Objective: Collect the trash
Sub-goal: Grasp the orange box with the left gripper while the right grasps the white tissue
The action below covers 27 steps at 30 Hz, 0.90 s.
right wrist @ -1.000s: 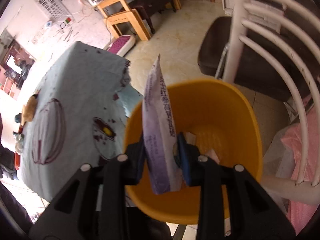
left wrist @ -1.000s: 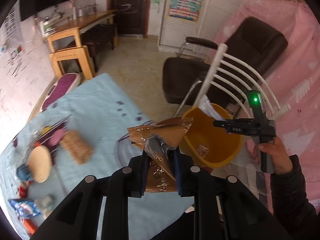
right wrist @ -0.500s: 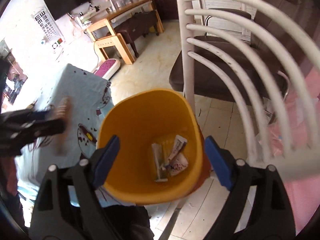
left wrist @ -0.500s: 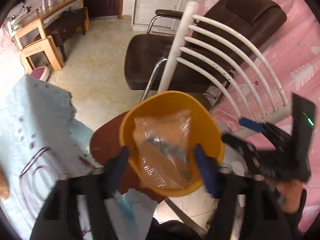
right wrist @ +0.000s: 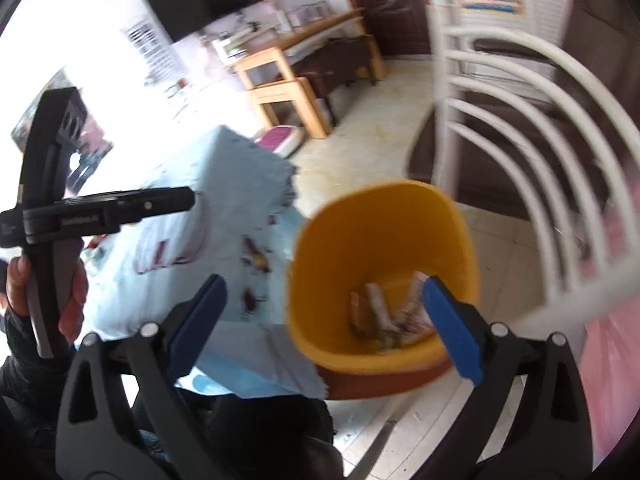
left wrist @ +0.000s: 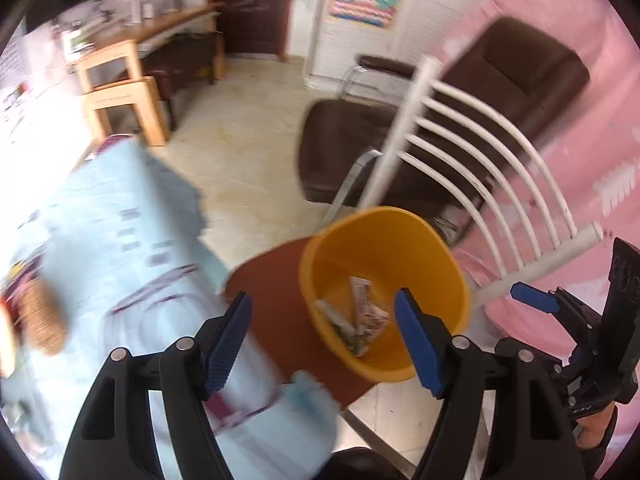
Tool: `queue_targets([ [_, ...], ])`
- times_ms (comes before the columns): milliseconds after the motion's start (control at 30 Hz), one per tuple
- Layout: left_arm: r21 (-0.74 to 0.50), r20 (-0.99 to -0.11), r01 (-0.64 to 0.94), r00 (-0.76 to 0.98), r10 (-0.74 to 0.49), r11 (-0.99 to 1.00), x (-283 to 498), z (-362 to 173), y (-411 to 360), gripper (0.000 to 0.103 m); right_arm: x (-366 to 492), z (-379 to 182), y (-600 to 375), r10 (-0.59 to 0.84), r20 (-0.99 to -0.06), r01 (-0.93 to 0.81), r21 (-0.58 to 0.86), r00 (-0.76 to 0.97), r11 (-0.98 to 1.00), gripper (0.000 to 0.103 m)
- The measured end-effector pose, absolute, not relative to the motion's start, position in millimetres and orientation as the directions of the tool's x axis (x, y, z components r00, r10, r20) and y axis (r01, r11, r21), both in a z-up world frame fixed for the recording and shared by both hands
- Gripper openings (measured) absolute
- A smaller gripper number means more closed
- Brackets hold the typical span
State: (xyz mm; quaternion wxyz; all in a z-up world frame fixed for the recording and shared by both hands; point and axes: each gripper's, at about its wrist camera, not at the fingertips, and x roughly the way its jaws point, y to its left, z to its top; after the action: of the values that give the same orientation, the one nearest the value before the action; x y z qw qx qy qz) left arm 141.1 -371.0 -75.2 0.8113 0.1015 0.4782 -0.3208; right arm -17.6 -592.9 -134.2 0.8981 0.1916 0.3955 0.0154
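Motion blur smears both views, so the wrappers [left wrist: 358,322] in the yellow bin [left wrist: 384,248] cannot be told apart. The bin stands on a brown seat [left wrist: 276,280] beside the blue-clothed table [left wrist: 120,240], a white chair back [left wrist: 476,184] behind it. The left gripper [left wrist: 322,338] and right gripper [right wrist: 320,320] are both spread wide, holding nothing.

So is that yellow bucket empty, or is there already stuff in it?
Not empty. The yellow bucket has several crumpled wrappers lying at its bottom, well below the rim. Both claws are open and hold nothing.
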Motion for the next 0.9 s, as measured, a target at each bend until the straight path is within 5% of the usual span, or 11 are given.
queue_targets([
  [533, -0.063, -0.812, 0.091, 0.574, -0.104, 0.994, 144, -29, -54, 0.070, 92, -89, -372, 0.450, -0.685, -0.327, 0.313, 0.573, 0.892, 0.096],
  [900, -0.079, -0.841, -0.093, 0.540, -0.016, 0.993, 135, -51, 40, 0.070, 108, -85, -262, 0.531, -0.703, -0.502, 0.279, 0.474, 0.818, 0.096],
])
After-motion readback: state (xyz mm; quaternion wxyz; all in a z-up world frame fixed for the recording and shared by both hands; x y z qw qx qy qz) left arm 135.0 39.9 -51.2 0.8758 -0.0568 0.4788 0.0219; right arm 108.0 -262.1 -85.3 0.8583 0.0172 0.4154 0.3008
